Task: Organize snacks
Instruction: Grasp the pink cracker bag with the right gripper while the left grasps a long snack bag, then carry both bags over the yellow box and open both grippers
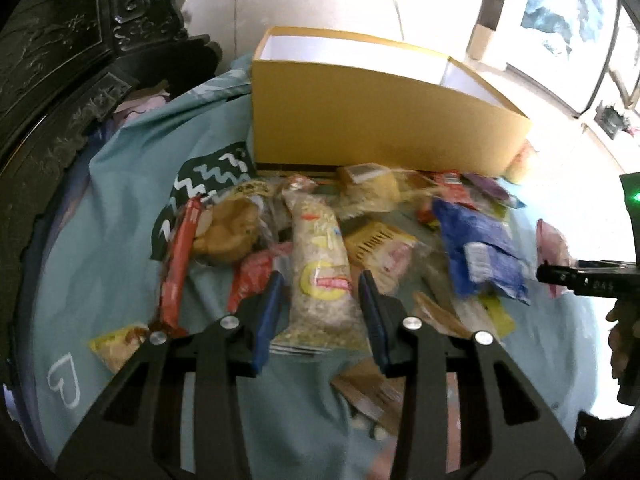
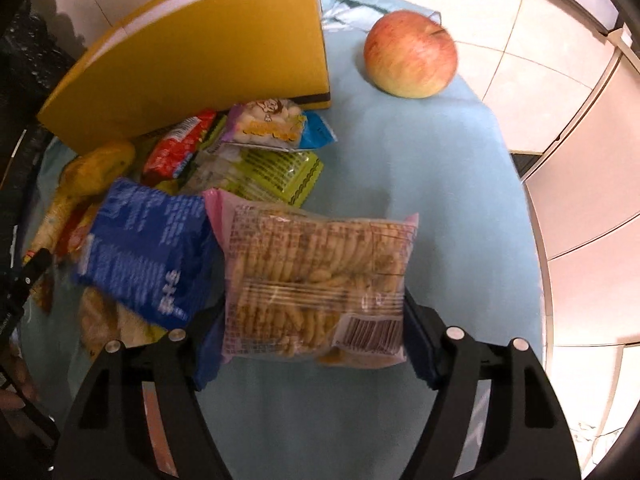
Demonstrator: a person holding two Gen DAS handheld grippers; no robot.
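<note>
Claw (image 1: 320, 312) on your left pinches the oat bar (image 1: 320, 268), your right claw (image 2: 312, 328) straddles the biscuit pack (image 2: 316, 280); lift both toward the yellow box (image 1: 376, 120) at twelve o'clock.

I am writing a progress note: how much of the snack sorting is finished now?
Nothing looks sorted: the visible part of the yellow cardboard box is empty. The left gripper straddles a clear oat-bar packet; the right gripper straddles a pink-edged biscuit bag. The pile remains.
</note>
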